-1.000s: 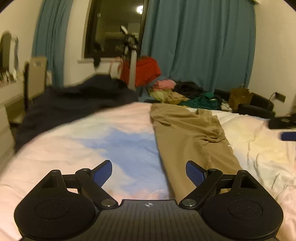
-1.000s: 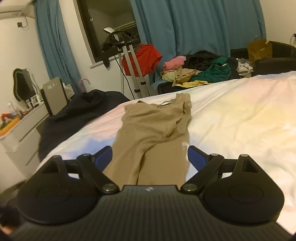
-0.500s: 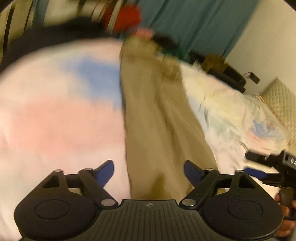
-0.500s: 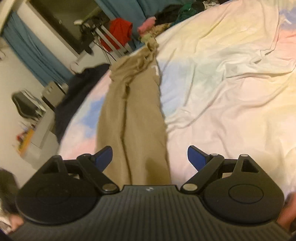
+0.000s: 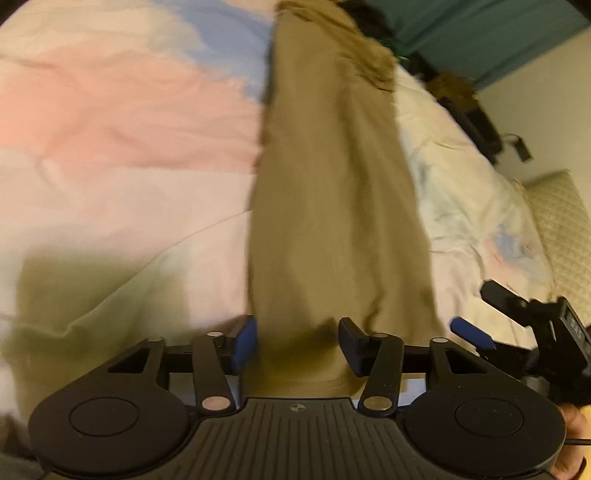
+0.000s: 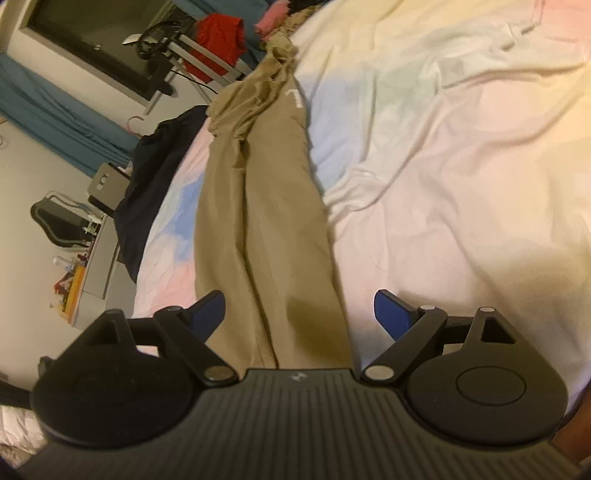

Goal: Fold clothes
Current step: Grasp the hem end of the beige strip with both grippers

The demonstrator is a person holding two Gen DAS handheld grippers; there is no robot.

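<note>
2 grippers are down at the near end of the tan trousers (image 5: 332,206), which lie flat on the pastel bedsheet (image 5: 122,122). Long axis runs near-to-far, hems toward the person, waistband bunched at the far edge of the bed. In the right wrist view the 2 legs lie side by side, seam between them visible.

Left gripper (image 5: 297,345): jaws have just been closing and now stand about half apart, straddling the near hem. Cloth sits between the blue pads, but a gap shows on both sides; pads do not yet press on it. Picture is motion-blurred, so contact at the very tips is uncertain.

Right gripper (image 6: 299,314): jaws wide apart, nothing clamped. The trouser leg runs between the 2 fingers, toward the left one, with bare sheet by the right. In the left wrist view its fingertip shows low at the right, just beside the right edge of the hem.

Judgement: this is the grasp of the 2 hem corners before folding lengthwise, hem carried far toward the waistband. Left hand is the nearer to a grip, already centred on its corner. Right gripper looks to sit a little right of the cloth's edge; it probably needs to shift left before closing.

Off the far end: a clothes pile (image 6: 273,18) and a dark garment (image 6: 155,162) at the left edge.
</note>
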